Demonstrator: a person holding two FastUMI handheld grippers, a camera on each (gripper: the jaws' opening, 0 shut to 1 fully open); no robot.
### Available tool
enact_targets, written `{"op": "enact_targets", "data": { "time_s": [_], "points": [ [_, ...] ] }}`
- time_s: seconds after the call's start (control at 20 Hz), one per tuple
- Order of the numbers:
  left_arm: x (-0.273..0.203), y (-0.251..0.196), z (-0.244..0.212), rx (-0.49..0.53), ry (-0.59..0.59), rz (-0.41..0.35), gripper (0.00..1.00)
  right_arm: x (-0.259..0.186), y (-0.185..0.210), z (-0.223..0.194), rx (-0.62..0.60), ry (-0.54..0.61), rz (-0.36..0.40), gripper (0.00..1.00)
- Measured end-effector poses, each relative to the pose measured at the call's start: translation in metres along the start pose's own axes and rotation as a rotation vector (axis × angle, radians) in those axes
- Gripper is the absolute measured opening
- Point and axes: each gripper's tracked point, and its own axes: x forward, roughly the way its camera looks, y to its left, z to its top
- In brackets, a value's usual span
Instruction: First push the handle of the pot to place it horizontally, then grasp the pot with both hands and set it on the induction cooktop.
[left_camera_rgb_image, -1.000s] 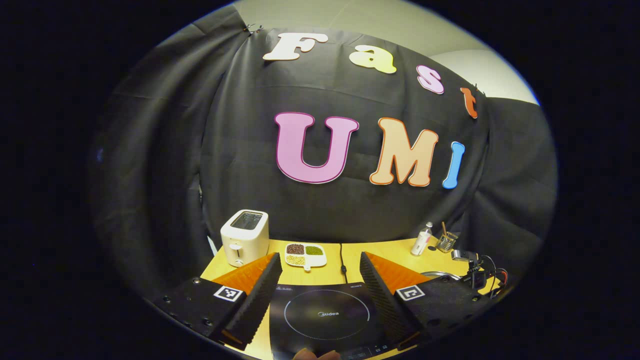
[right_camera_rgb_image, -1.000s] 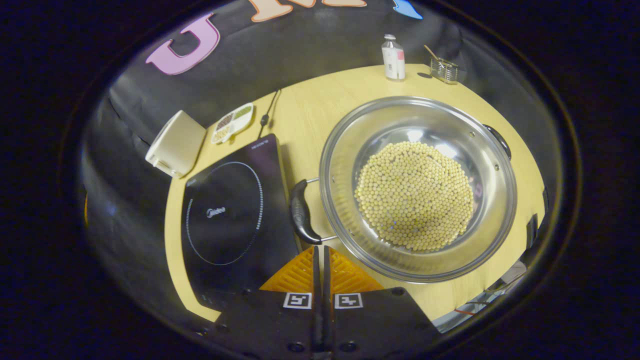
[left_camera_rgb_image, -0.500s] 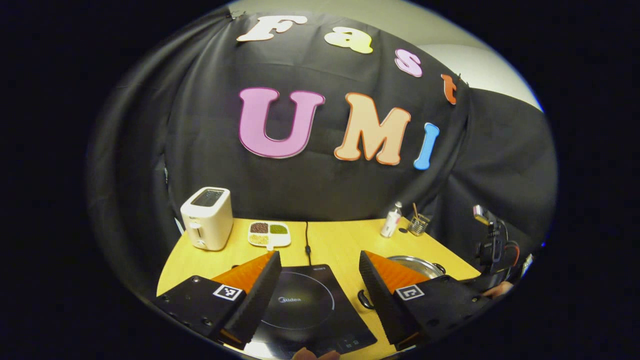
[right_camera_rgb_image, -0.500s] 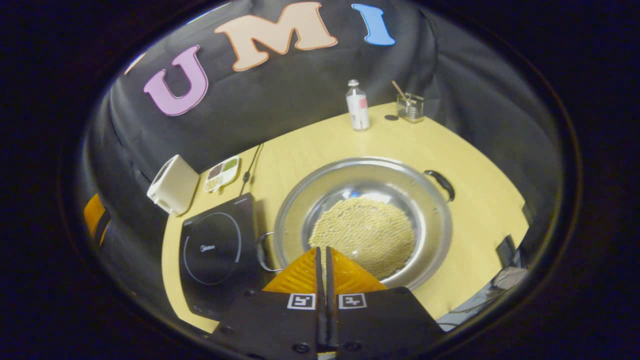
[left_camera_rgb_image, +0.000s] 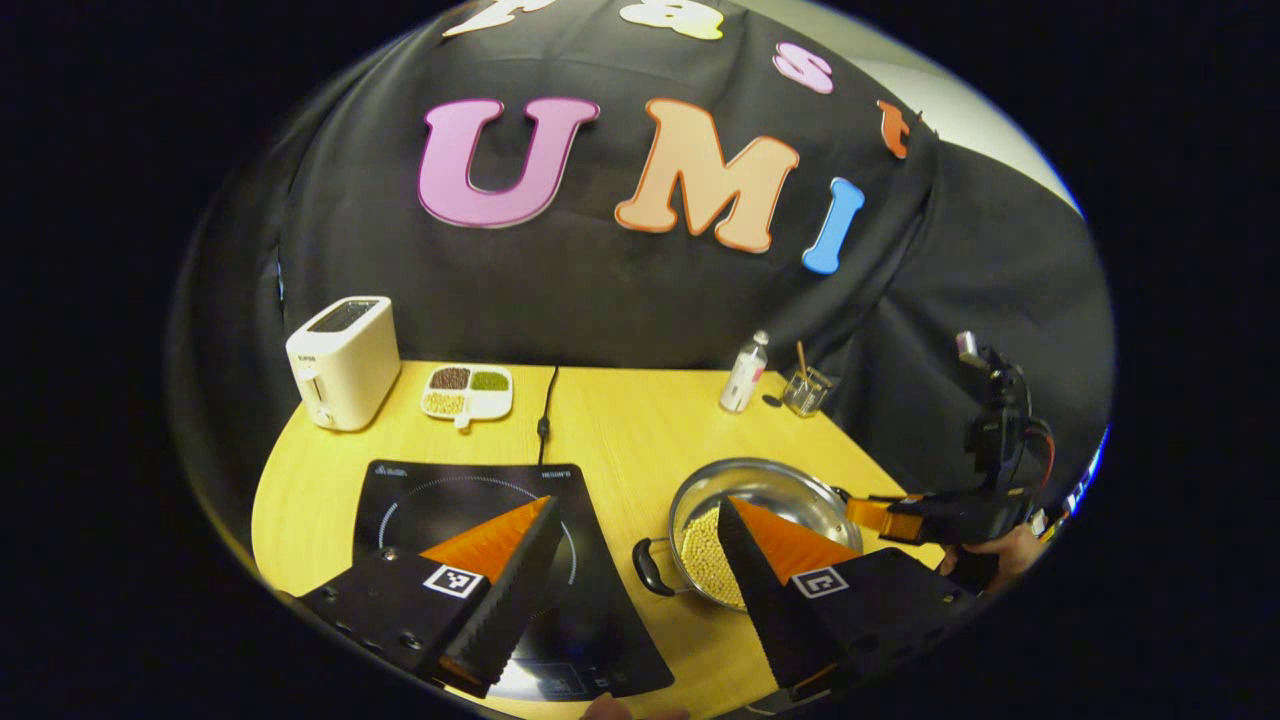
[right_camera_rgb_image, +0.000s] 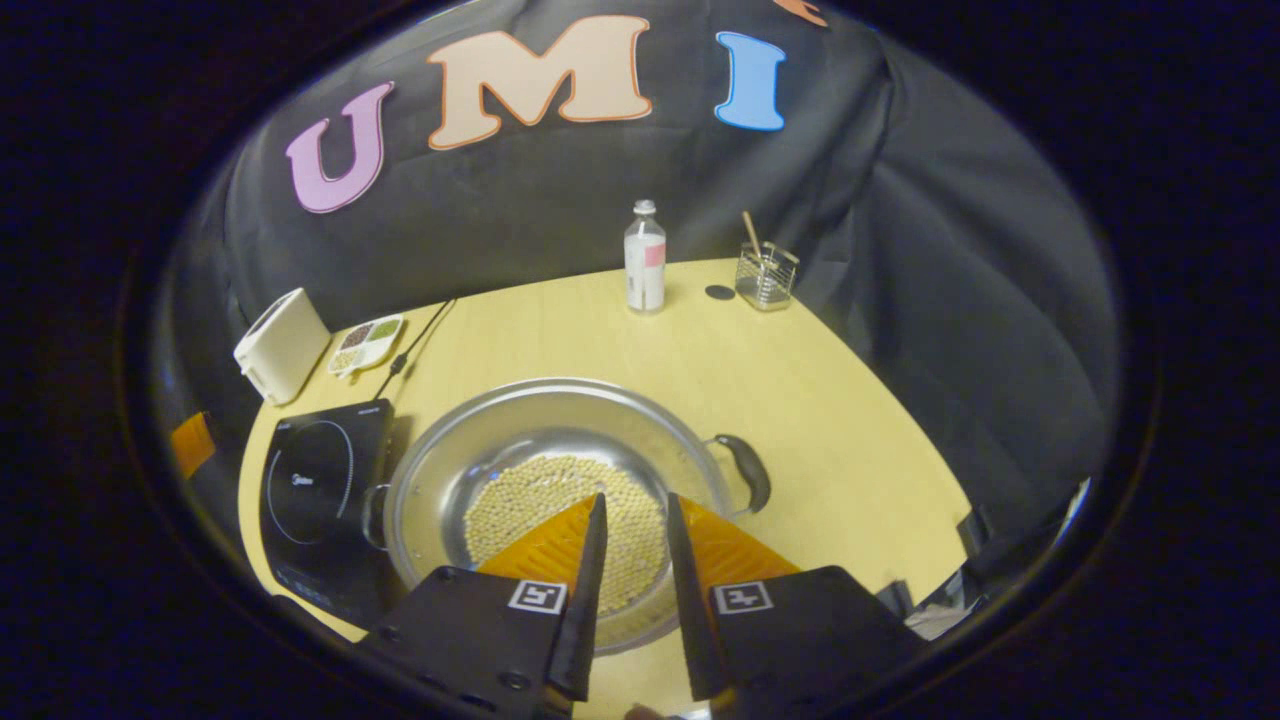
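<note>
Your right gripper (right_camera_rgb_image: 630, 520) hangs above the near rim of the pot (right_camera_rgb_image: 520, 440), its jaws parted only a little and gripping nothing. Spread them more, then drop onto the right handle (right_camera_rgb_image: 750, 470), which already looks level. Your left gripper (left_camera_rgb_image: 640, 545) is wide open above the gap beside the left handle (left_camera_rgb_image: 648, 568); close on it squarely. Lift evenly so the beans (right_camera_rgb_image: 540, 500) stay put, then carry the pot left to the induction cooktop (left_camera_rgb_image: 470, 500).
</note>
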Motion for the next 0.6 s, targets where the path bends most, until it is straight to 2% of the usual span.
{"op": "enact_targets", "data": {
  "time_s": [0.15,0.2,0.25,0.3,0.35,0.45,0.5,0.6],
  "points": [
    [0.018,-0.013,-0.029,-0.024,0.083,0.035,0.96,0.021,-0.021,0.003,-0.086,0.001,0.014,0.45],
    [0.024,-0.016,-0.035,-0.037,0.103,0.046,0.97,0.028,-0.031,0.005,-0.113,0.003,-0.002,0.50],
    [0.031,-0.020,-0.041,-0.055,0.114,0.058,0.96,0.037,-0.034,0.004,-0.125,0.008,0.013,0.51],
    [0.036,-0.023,-0.045,-0.068,0.127,0.067,0.96,0.044,-0.034,0.003,-0.127,0.021,0.040,0.57],
    [0.043,-0.026,-0.047,-0.073,0.125,0.081,0.96,0.050,-0.034,0.000,-0.125,0.037,0.065,0.57],
    [0.056,-0.024,-0.062,-0.073,0.163,0.126,0.96,0.060,-0.038,-0.003,-0.127,0.055,0.094,0.74],
    [0.060,-0.020,-0.070,-0.068,0.191,0.157,0.96,0.065,-0.042,-0.002,-0.134,0.059,0.097,0.77],
    [0.071,-0.015,-0.082,-0.065,0.227,0.207,0.97,0.072,-0.042,-0.007,-0.127,0.083,0.128,0.77]
  ]
}}
